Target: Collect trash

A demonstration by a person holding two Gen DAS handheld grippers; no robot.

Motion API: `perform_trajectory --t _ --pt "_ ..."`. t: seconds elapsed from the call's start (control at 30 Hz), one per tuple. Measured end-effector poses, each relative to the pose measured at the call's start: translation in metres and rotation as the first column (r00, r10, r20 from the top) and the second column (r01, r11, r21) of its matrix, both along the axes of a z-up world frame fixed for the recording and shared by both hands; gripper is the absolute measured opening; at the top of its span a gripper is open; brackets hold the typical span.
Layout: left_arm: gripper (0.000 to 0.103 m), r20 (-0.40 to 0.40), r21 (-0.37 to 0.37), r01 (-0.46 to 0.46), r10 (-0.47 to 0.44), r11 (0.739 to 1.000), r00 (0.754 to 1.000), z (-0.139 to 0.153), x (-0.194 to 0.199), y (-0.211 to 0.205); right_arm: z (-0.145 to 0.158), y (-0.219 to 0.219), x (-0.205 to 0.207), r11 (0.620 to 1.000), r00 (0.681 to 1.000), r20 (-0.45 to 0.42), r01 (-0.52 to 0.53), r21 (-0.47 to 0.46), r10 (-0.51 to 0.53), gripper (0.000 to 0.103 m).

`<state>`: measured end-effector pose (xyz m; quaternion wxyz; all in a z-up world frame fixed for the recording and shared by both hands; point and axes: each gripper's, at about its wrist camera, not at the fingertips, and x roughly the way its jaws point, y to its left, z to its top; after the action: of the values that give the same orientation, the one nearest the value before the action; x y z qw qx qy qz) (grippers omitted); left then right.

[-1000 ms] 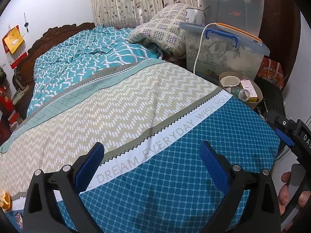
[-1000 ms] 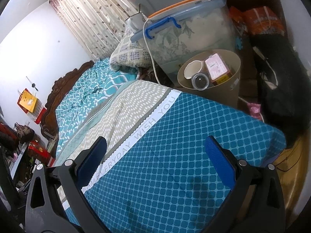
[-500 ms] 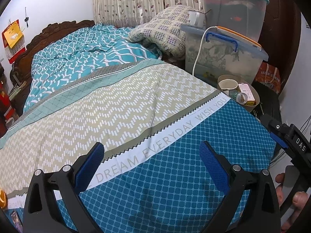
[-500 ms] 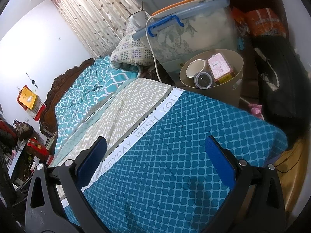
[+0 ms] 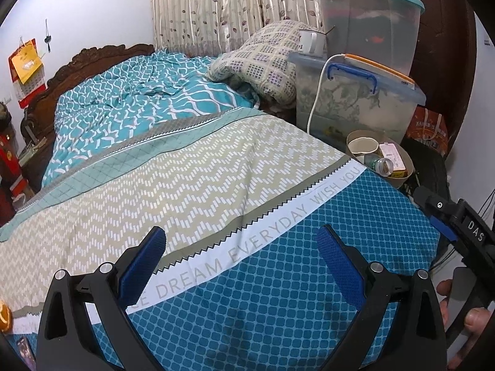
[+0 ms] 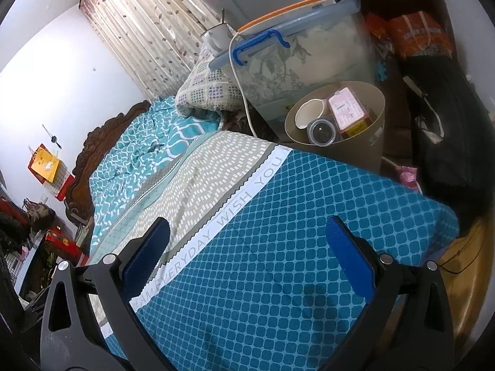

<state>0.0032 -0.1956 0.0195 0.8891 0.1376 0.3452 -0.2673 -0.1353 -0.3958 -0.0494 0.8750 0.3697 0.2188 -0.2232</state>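
Both wrist views low over bed (image 5: 216, 167), sharing bin (image 6: 365, 142).

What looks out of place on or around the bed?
An orange scrap lies at the bedspread's near left edge, away from the trash bin holding a cup, bottle and pink box. Nothing spilled; both grippers are empty.

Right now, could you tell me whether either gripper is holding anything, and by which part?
Nothing is held: the left gripper and right gripper are both open above the bedspread.
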Motion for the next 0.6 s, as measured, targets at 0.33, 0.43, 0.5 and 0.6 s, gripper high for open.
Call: perform_trajectory --t 0.33,0.43,0.5,0.6 --pt "0.094 -0.021 0.003 0.008 -0.008 1.0 1.0 0.0013 0.0035 0.0043 0.0018 0.0012 0.0016 1.0 1.0 -0.004 -0.01 -0.002 0.01 0.099" --pt "0.094 -0.02 0.001 0.012 -0.012 1.0 1.0 0.0021 0.0031 0.0055 0.0028 0.0018 0.003 1.0 1.0 -0.005 -0.015 -0.006 0.015 0.099" --pt "0.094 -0.02 0.0 0.014 -0.014 1.0 1.0 0.0023 0.003 0.0063 0.003 0.0019 0.0036 1.0 1.0 -0.006 -0.015 -0.005 0.015 0.099" --pt "0.094 -0.016 0.0 0.011 -0.011 1.0 1.0 0.0028 0.0035 0.0071 0.0032 0.0019 0.004 1.0 1.0 -0.007 -0.016 -0.006 0.016 0.099"
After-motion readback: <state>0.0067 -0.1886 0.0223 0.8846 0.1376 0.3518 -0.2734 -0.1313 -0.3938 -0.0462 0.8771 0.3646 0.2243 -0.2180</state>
